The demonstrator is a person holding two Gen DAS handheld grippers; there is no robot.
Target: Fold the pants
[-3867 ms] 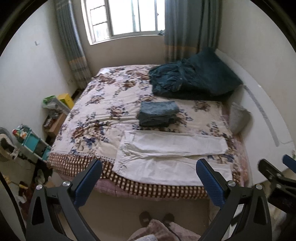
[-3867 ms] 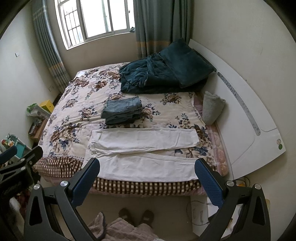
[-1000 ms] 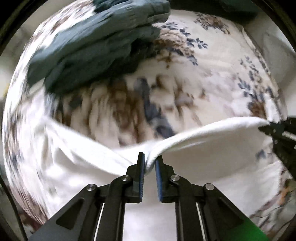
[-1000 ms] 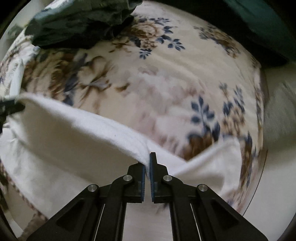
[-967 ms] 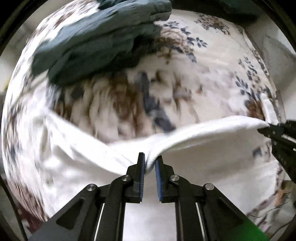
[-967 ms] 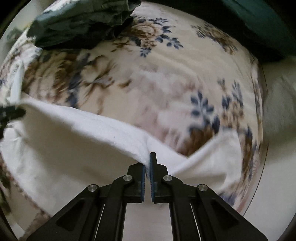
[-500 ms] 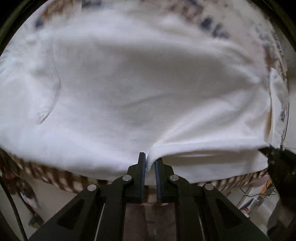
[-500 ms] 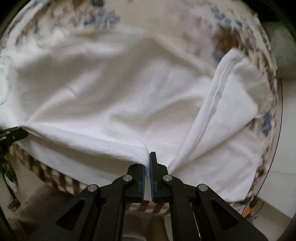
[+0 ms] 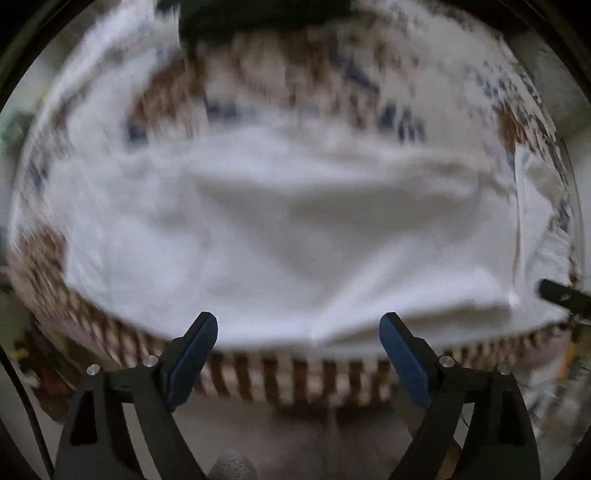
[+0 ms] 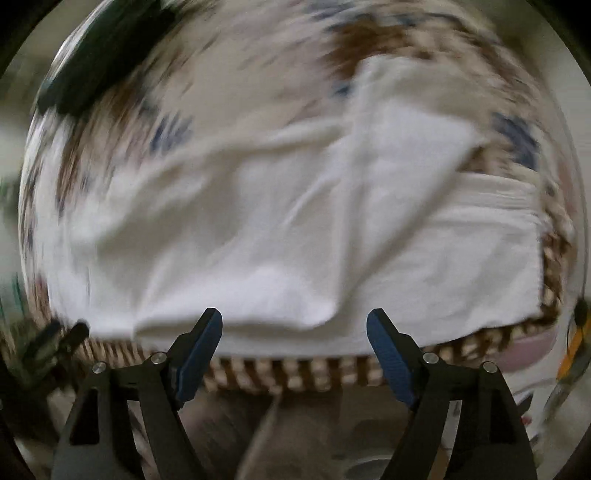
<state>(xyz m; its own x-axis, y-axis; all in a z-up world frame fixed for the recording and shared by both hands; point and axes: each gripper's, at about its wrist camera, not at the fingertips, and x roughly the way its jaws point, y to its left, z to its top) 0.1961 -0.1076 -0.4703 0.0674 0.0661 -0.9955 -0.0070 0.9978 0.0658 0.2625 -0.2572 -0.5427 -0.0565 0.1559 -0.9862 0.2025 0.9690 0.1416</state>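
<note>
Both views are motion-blurred; fine detail is not readable.

**Left tool** [image 9: 298, 330] — the two blue-padded fingers [image 9: 192, 354] are spread wide apart and grip nothing. The tips sit just short of the near hem of the white pants [image 9: 280, 229], above the checked border [image 9: 288, 376] of the bed cover.

**Right tool** [image 10: 294, 326] — its fingers [image 10: 388, 354] are likewise spread wide, with nothing between them. The tips hover at the near edge of the pants [image 10: 258, 236]. In the left wrist view the right tool appears as a dark tip at the right margin [image 9: 561, 293]; in the right wrist view the left tool shows as a dark blurred shape at the lower left [image 10: 55, 339].

**Pants** — the garment lies flat on the floral bedspread [image 9: 295, 77] along the near side of the bed, one layer folded over the other. The upper layer's near edge forms a soft rounded fold just ahead of both tools. In the right wrist view the leg ends lie to the right, with a second strip of white cloth angling up and away toward the far right [image 10: 413, 122].

**Other items** — a dark garment [image 9: 258, 14] rests on the bedspread beyond the pants, well apart from them; the right wrist view shows it at the upper left [image 10: 99, 55].
</note>
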